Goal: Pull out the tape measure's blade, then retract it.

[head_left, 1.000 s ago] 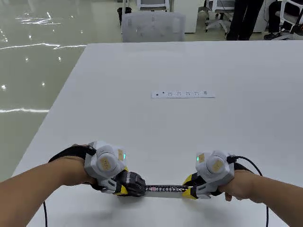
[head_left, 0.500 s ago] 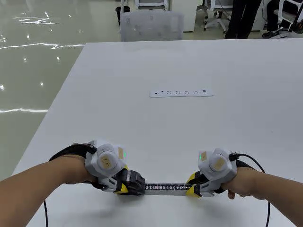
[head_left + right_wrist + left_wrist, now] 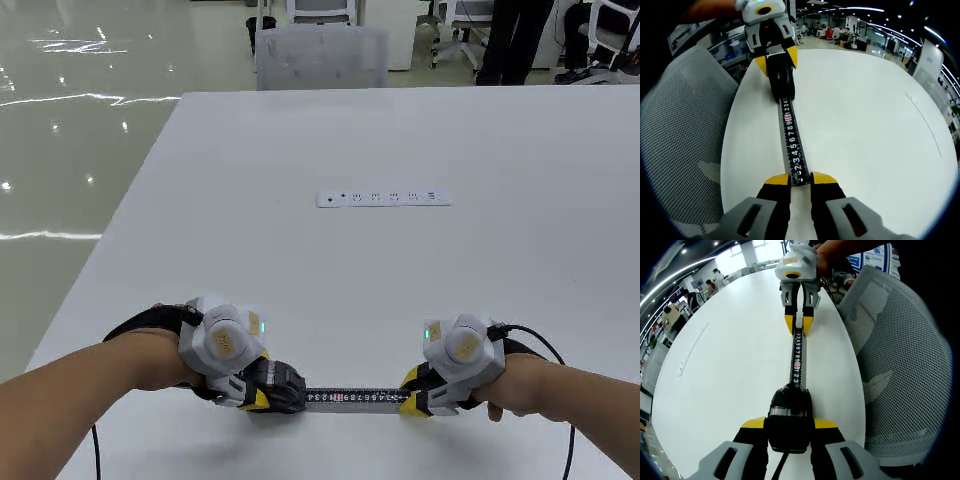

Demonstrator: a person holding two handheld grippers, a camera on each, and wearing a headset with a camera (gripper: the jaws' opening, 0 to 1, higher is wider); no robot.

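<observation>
A black tape measure case (image 3: pixel 276 387) lies near the front edge of the white table (image 3: pixel 400 150). My left gripper (image 3: pixel 262 388) is shut on that case (image 3: pixel 789 415). Its blade (image 3: pixel 352 398) runs out to the right, numbers up, flat above the table. My right gripper (image 3: pixel 408 396) is shut on the blade's end (image 3: pixel 796 176). In the left gripper view the blade (image 3: pixel 797 357) runs straight ahead to the right gripper (image 3: pixel 798 322). In the right gripper view the blade (image 3: pixel 789 137) leads to the case (image 3: pixel 780 77) in the left gripper (image 3: pixel 776 60).
A white power strip (image 3: pixel 384 198) lies flat at the table's middle. A grey mesh chair (image 3: pixel 320 55) stands beyond the far edge, and another mesh chair (image 3: pixel 895 370) is close behind the near edge. Shiny floor (image 3: pixel 70 130) lies left of the table.
My right gripper has moved a little to the right with the blade's end, so more blade shows. The left gripper and case have stayed put.
</observation>
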